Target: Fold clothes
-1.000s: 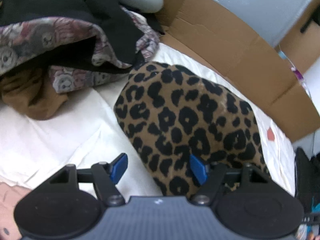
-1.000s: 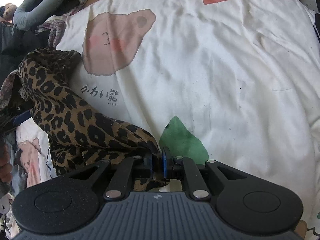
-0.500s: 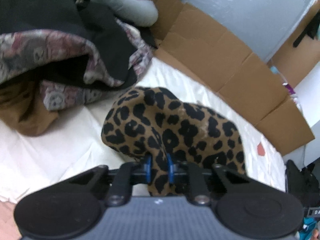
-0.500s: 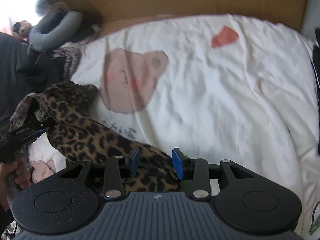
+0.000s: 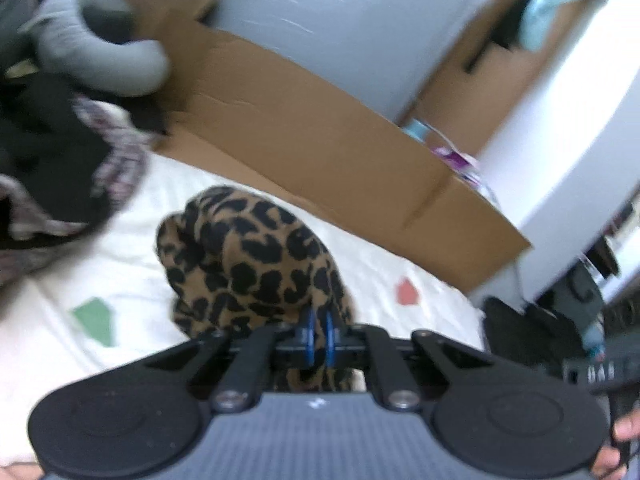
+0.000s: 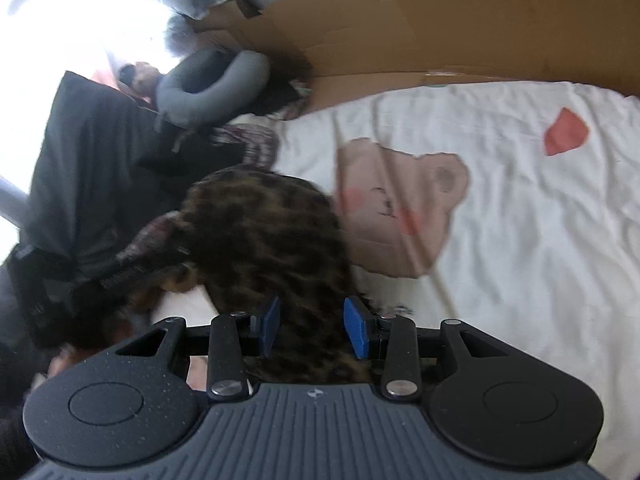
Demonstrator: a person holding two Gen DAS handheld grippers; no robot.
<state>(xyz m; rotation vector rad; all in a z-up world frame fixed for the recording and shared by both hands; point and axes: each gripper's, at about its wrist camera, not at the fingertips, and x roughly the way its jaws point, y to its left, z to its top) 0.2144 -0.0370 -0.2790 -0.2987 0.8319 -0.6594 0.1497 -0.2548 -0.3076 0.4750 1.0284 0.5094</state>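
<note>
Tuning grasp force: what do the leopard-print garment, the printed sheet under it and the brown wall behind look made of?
Leopard-print garment: soft, matte fabric, possibly fleece or knit; it bunches in rounded folds where the left claw pinches it.
Printed bedsheet: thin woven cloth, probably cotton; fine creases, flat printed bear.
Cardboard panel: corrugated cardboard, matte brown, with fold lines.

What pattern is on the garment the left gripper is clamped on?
Leopard print: black spots on tan. The garment shows sharpest in the left wrist view, pinched in the left gripper.
</note>
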